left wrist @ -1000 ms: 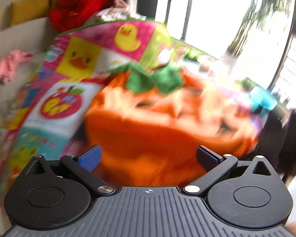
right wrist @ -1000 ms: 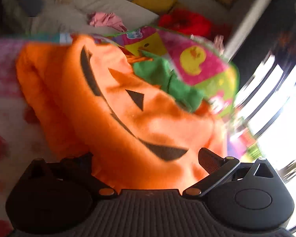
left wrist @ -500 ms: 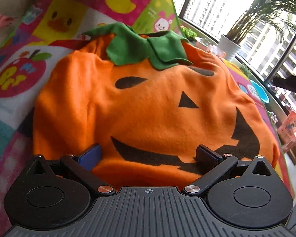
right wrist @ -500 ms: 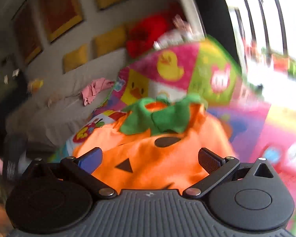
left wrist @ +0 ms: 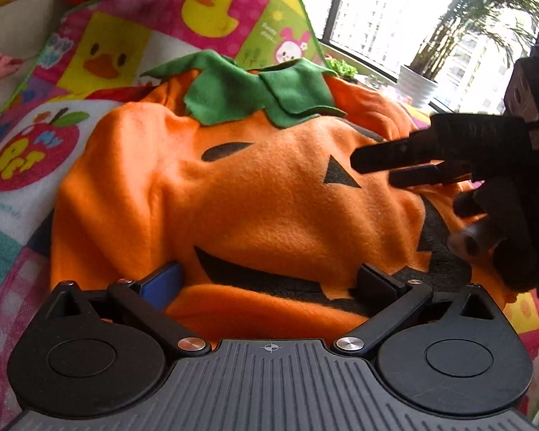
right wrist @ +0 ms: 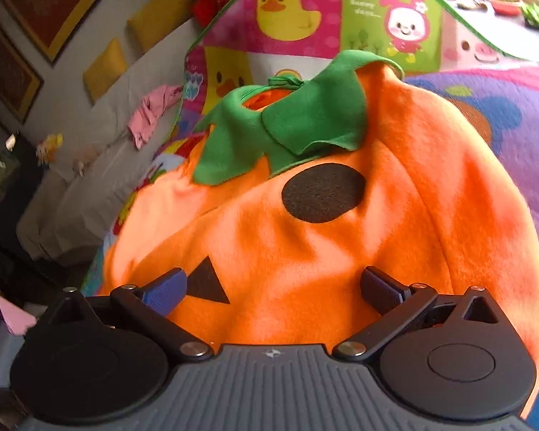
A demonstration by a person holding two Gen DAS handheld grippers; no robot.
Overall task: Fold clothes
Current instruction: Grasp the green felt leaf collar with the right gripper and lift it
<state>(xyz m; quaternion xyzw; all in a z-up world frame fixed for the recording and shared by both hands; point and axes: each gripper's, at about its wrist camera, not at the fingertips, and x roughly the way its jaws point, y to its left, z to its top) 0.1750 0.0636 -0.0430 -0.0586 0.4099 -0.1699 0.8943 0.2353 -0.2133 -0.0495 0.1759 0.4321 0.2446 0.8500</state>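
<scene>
Left wrist view, pumpkin costume point(left wrist: 269, 186): orange fleece thing with a black jack-o'-lantern face, lying face up on the play mat point(left wrist: 125, 39), kinda puffy and wrinkled, not folded at all.
Collar: green leaf collar point(left wrist: 255, 93) sits at the far end of the costume, toward the mat's far edge with the ducks.
Face bits: oval eye point(left wrist: 226, 151) and triangle nose point(left wrist: 339, 176) mid-body, big jagged mouth point(left wrist: 269, 280) along the near hem.
Left gripper point(left wrist: 269, 283): fingers spread wide apart, right at the near hem of the costume, fleece bulging up between them. Not pinching anything as far as I can see.
Right gripper, seen from the left cam point(left wrist: 391, 168): comes in from the right side, its two black fingers look close together with their tips down at the orange fabric next to the nose. Can't tell from here if any cloth is actually caught.
Right wrist view, same costume point(right wrist: 323, 233): fills most of the frame, collar point(right wrist: 287, 125) on top, oval eye point(right wrist: 323, 194) below it, nose triangle point(right wrist: 206, 283) just beside the blue pad.
Right gripper, own cam point(right wrist: 273, 291): here the fingers show spread apart with fleece between them, so honestly the two views don't agree and I can't call its state.
Mat: bright patchwork with yellow duck point(right wrist: 287, 10), pink bunny point(right wrist: 406, 32) and an apple panel point(left wrist: 28, 158).
Around it: grey sofa point(right wrist: 100, 165) off the mat's left edge with a pink garment point(right wrist: 151, 111) on it, yellow cushions point(right wrist: 104, 68), framed pictures point(right wrist: 43, 3) on the wall, potted plant point(left wrist: 418, 86) by the window.
</scene>
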